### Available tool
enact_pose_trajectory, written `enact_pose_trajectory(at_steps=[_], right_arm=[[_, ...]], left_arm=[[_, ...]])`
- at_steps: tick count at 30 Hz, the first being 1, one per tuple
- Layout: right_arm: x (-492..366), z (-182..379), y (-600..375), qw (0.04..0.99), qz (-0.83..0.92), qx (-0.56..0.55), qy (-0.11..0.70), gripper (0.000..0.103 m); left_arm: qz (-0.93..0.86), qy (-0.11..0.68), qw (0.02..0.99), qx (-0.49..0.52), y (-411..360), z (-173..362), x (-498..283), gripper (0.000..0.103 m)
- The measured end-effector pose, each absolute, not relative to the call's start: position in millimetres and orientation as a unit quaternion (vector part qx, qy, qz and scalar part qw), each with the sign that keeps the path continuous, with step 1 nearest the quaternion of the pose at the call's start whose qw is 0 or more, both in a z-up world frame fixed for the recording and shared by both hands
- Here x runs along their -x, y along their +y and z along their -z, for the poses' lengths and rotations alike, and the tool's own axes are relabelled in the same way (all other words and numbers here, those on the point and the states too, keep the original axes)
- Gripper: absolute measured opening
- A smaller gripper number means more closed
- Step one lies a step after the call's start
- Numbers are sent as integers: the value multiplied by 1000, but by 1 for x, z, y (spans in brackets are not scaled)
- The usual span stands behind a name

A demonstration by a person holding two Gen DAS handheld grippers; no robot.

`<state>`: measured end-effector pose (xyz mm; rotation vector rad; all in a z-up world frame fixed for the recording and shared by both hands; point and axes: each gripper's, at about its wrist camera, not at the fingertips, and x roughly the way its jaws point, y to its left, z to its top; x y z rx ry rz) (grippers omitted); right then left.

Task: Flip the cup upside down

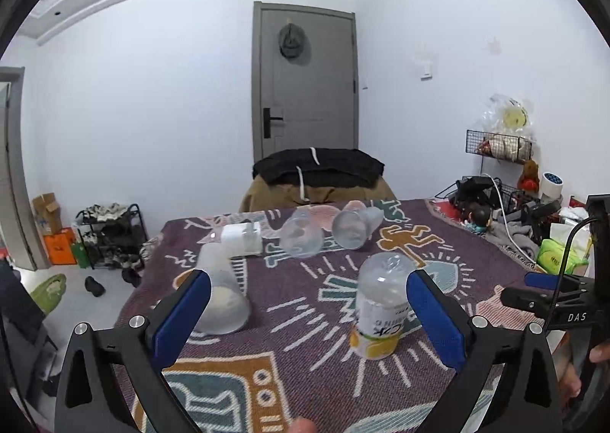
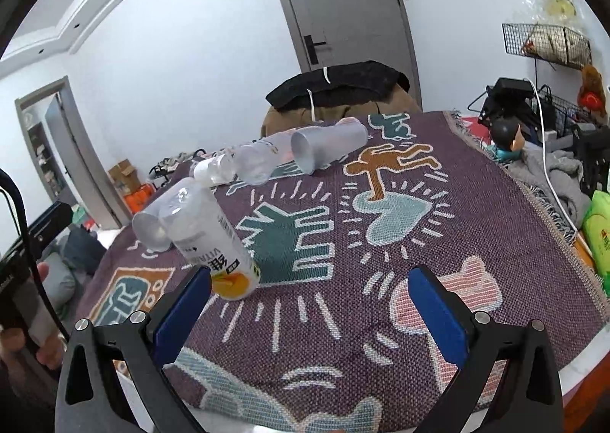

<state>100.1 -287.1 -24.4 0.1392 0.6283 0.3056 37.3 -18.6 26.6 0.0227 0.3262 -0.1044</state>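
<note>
Several clear plastic cups sit on a patterned purple cloth. One cup [image 1: 223,294] stands upside down at the left, just beyond my left gripper's left finger. Two cups [image 1: 301,233] [image 1: 354,227] lie on their sides farther back; one shows in the right wrist view [image 2: 324,145]. A bottle with a yellow label [image 1: 379,309] stands upside down in the middle, also in the right wrist view [image 2: 213,238]. My left gripper [image 1: 309,297] is open and empty above the cloth. My right gripper [image 2: 309,297] is open and empty; it shows at the right edge of the left wrist view [image 1: 549,288].
A white cup or container [image 1: 244,238] lies on its side at the back left. A chair draped with dark clothes [image 1: 318,174] stands behind the table. Clutter, a doll and a green tissue pack [image 1: 556,255] crowd the right side. The table's left edge drops to the floor.
</note>
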Motion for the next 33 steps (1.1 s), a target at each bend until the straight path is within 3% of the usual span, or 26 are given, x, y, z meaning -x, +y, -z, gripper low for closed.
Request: enact_pose_trajectory(at_steps=[22,33], right_arm=[[-73,34,-272,946,-187,-17,265,103],[-70,32,-257,941,-204,-15,269,103]], left_arm=[[1,196,980,27,22,34,-18,103],[10,193,981,21,17,37,-10,103]])
